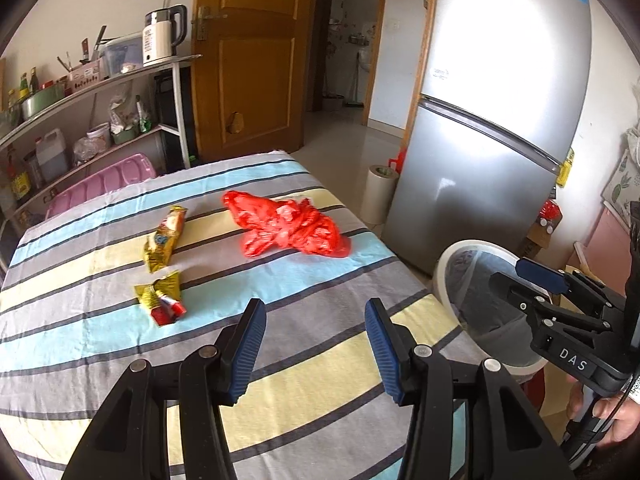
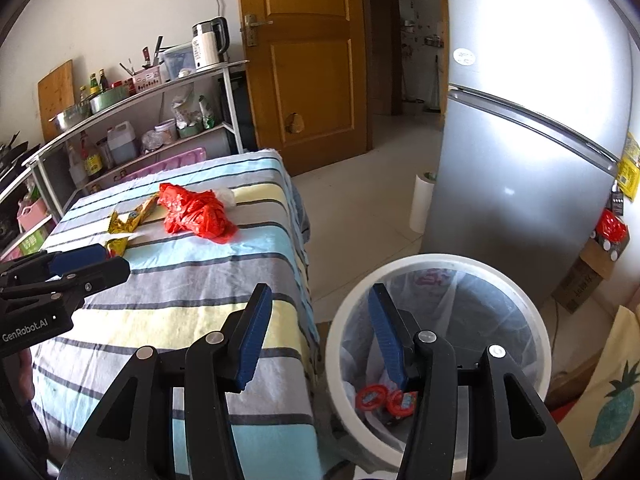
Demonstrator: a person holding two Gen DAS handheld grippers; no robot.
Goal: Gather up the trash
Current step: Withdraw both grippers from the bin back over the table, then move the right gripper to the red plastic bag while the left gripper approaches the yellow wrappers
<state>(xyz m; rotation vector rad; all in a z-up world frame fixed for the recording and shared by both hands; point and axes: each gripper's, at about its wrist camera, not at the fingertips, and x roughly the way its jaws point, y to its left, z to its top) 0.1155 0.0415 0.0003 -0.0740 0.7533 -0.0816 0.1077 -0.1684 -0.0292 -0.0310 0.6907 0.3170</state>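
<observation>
Right in front of us we see the left gripper [image 1: 316, 344], with its black arms and blue pads. Its jaws are open and nothing is between them. It hangs over the worktop [image 1: 100, 344], which has a striped cloth in blue, yellow and grey. On the cloth lie three bits of trash. A small torn wrapper [image 1: 162, 298] in gold and red is nearest to the left gripper. A longer gold wrapper [image 1: 166, 238] lies just behind it, a little apart. A crumpled red plastic bag [image 1: 290, 228] lies to the right of the long wrapper, closer to the far edge of the worktop. In the right wrist view, the right gripper [image 2: 320, 336] is also open and holds nothing. One of its blue pads is over the edge of the worktop and the other is over the trash bin [image 2: 538, 344]. The bin is round and white with a clear liner bag, and it stands on the floor right beside the worktop. At the bottom of the bin we see a red wrapper [image 2: 376, 398] already inside. Behind the bin stands a big silver fridge [image 2: 520, 168]. A brown door [image 1: 248, 60] and a shelf [image 1: 96, 80] with a white kettle [image 1: 162, 36] are at the back of the room.
</observation>
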